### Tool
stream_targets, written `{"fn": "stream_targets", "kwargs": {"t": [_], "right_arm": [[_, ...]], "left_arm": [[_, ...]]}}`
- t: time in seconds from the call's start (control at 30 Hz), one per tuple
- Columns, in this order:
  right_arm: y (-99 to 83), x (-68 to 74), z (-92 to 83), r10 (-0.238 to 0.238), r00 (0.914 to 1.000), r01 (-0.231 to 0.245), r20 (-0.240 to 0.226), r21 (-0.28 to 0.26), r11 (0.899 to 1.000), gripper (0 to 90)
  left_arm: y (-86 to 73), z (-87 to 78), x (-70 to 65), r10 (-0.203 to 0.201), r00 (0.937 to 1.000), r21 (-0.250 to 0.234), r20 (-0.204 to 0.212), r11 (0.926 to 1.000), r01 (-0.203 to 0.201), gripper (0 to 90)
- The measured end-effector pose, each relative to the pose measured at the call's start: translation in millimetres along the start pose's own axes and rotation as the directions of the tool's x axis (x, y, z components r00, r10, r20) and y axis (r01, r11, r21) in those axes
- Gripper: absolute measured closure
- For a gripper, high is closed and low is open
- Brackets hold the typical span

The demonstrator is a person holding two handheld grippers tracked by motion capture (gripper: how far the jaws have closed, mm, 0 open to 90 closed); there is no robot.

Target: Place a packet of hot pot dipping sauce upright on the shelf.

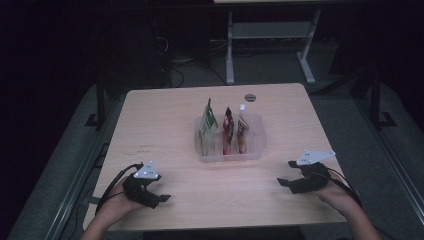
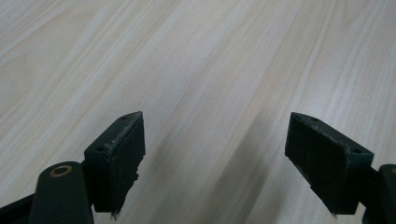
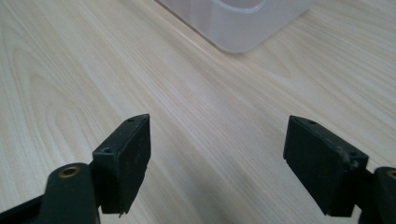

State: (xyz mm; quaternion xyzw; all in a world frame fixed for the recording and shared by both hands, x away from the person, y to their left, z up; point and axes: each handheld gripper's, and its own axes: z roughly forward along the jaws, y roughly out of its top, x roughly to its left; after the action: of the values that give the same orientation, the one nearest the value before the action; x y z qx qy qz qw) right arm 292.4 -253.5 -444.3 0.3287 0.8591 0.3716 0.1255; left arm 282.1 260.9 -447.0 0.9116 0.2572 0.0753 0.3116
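A clear plastic tray [image 1: 230, 157] stands in the middle of the light wooden table [image 1: 160, 120]. Three pouches stand upright in it: a green one [image 1: 207, 125], a red one [image 1: 228, 127] and a white and brown one [image 1: 242, 127]. My left gripper [image 1: 161, 199] rests low at the table's front left, open, with bare wood between its jaws [image 2: 215, 144]. At the front right my right gripper [image 1: 285, 174] is open too, nothing between its jaws [image 3: 217, 144]. A corner of the tray [image 3: 243, 28] lies a little beyond it.
A small dark round object [image 1: 250, 97] lies near the table's far edge behind the tray. Beyond the table stand the white legs of another desk [image 1: 230, 50], with cables on the dark floor. Table edges are close to both hands.
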Motion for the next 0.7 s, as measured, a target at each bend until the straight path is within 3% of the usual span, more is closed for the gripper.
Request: {"fn": "stream_targets", "kwargs": {"t": [0.33, 0.7], "right_arm": [[-3.2, -3.8, 1.1, 0.0, 1.0, 0.0, -0.004, -0.003, 1.0, 21.1], [-2.9, -3.4, 1.4, -0.005, 1.0, 0.005, -0.004, -0.013, 1.0, 19.8]], "left_arm": [[-5.0, -0.3, 3.6, 0.031, 0.9995, 0.001, -0.008, 0.9995, -0.031, 16.5], [-5.7, 0.1, 3.6, 0.031, 0.9995, 0.002, -0.01, 0.9995, -0.031, 16.3]]}}
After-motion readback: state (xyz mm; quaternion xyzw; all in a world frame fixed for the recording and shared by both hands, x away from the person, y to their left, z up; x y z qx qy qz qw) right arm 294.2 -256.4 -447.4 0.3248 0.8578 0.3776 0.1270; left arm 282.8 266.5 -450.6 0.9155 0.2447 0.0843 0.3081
